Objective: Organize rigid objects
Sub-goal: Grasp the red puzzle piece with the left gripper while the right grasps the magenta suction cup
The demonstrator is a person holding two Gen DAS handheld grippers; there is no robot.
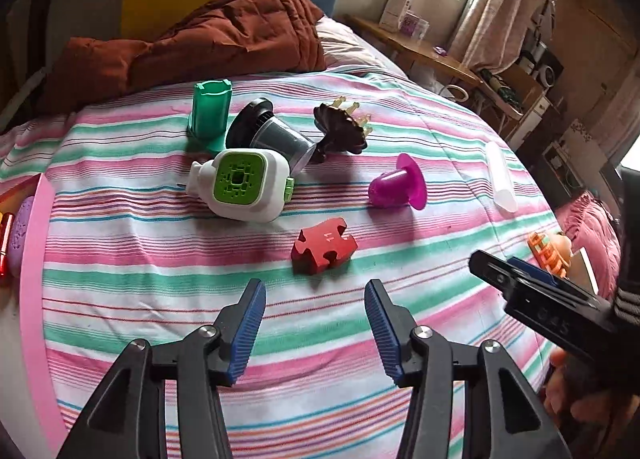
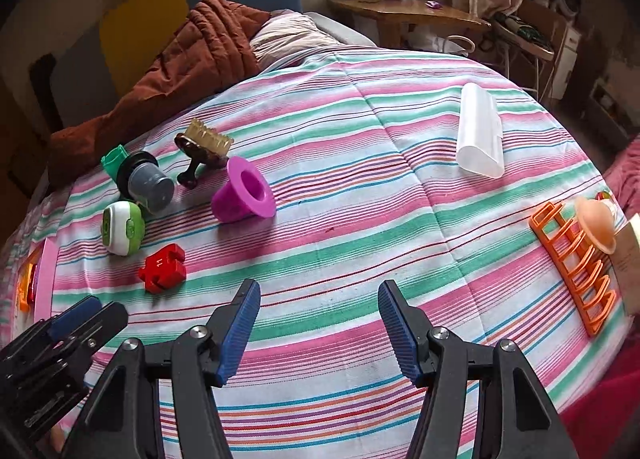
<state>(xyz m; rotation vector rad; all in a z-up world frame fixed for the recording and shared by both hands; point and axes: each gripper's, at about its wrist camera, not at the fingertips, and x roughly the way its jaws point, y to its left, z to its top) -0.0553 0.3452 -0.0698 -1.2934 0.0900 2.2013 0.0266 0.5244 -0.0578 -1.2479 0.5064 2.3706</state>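
bedsheet [image 2: 360, 195]: woven cloth, matt, striped, a touch creased
quilt [image 1: 224, 31]: rust-brown padded cloth, stitched, soft and dull
puzzle block [image 1: 324, 245]: red, matt, hard and smooth
funnel cup [image 2: 244, 193]: magenta plastic, translucent, slight sheen
white case [image 2: 478, 133]: frosted plastic, smooth, semi-clear
orange rack [image 2: 572, 263]: glossy moulded plastic
green holder [image 1: 210, 109]: translucent plastic, shiny
left gripper pads [image 1: 250, 329]: blue, ribbed, rubbery; arms matt black with bright metal pins
bedside table [image 2: 404, 15]: wood, smooth, low shine
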